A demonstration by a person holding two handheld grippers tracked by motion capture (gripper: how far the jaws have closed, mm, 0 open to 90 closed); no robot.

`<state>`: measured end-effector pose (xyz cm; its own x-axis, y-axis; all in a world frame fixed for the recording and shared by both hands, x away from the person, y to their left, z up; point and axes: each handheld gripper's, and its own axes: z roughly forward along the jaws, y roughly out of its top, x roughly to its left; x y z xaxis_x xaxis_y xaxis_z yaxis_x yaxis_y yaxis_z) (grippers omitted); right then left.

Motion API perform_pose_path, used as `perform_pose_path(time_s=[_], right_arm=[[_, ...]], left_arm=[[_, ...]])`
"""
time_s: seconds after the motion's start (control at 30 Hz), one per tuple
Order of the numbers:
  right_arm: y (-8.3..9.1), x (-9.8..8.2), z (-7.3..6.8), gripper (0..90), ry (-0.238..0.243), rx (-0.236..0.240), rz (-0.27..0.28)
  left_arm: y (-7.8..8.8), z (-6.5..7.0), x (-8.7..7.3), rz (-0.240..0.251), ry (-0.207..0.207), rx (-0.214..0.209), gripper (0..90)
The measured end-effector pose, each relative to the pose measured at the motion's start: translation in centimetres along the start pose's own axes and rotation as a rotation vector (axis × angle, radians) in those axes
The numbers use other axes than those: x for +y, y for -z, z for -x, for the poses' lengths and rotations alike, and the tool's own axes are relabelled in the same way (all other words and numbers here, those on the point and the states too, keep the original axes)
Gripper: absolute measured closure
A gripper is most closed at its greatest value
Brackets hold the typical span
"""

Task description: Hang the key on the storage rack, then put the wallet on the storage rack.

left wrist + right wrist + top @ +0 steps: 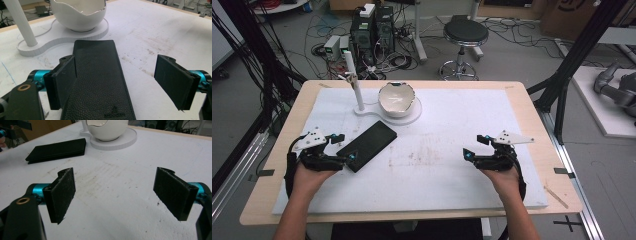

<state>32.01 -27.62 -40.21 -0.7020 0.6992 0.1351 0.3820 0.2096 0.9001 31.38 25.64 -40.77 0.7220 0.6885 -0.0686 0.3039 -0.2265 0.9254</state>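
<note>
White foam board (452, 165) covers the pale wooden table (537, 125) in the high view, scuffed with brownish marks near its middle. On it lies a flat black leather case (367, 145), oblong, set at a slant. Behind the case a glossy white bowl (396, 99) with a wavy, eggshell-like rim sits on a round white base (412, 116), and a slim white post (354, 82) rises from the base's smaller lobe. Your left gripper (344, 145) rests at the case's near end with its jaws spread wide; your right gripper (476, 146) sits well apart on bare board, jaws equally wide, clasping nothing.

From the left gripper view, your left gripper (125, 80) straddles the pebbled-grain case (98, 82): one flat black pad (63, 80) sits right at the case's edge, while the other stands clear over bare board. A small embossed logo marks the leather. The bowl (78, 15) stands beyond.

From the right gripper view, your right gripper (115, 195) holds fuzzy-textured pads far apart over stained board (112, 182); the case (57, 150) lies off near the bowl (107, 128).
</note>
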Motion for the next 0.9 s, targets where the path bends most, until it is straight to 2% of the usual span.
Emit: perform_pose_path(time_s=[0.17,0.57,0.8,0.9], right_arm=[[0.3,-0.7,0.2,18.2,-0.003,-0.011,0.012],[0.3,-1.3,1.0,18.2,-0.018,-0.020,0.007],[0.3,-1.3,1.2,18.2,-0.021,-0.023,0.004],[0.3,-1.3,1.3,18.2,-0.018,-0.025,0.004]], left_arm=[[-0.4,0.0,0.2,0.014,0.008,-0.013,18.2],[-0.8,-0.2,-0.2,-0.011,0.022,-0.004,18.2],[-0.8,-1.2,-0.5,-0.024,0.039,0.015,18.2],[-1.0,-2.1,-0.6,-0.036,0.065,0.026,18.2]])
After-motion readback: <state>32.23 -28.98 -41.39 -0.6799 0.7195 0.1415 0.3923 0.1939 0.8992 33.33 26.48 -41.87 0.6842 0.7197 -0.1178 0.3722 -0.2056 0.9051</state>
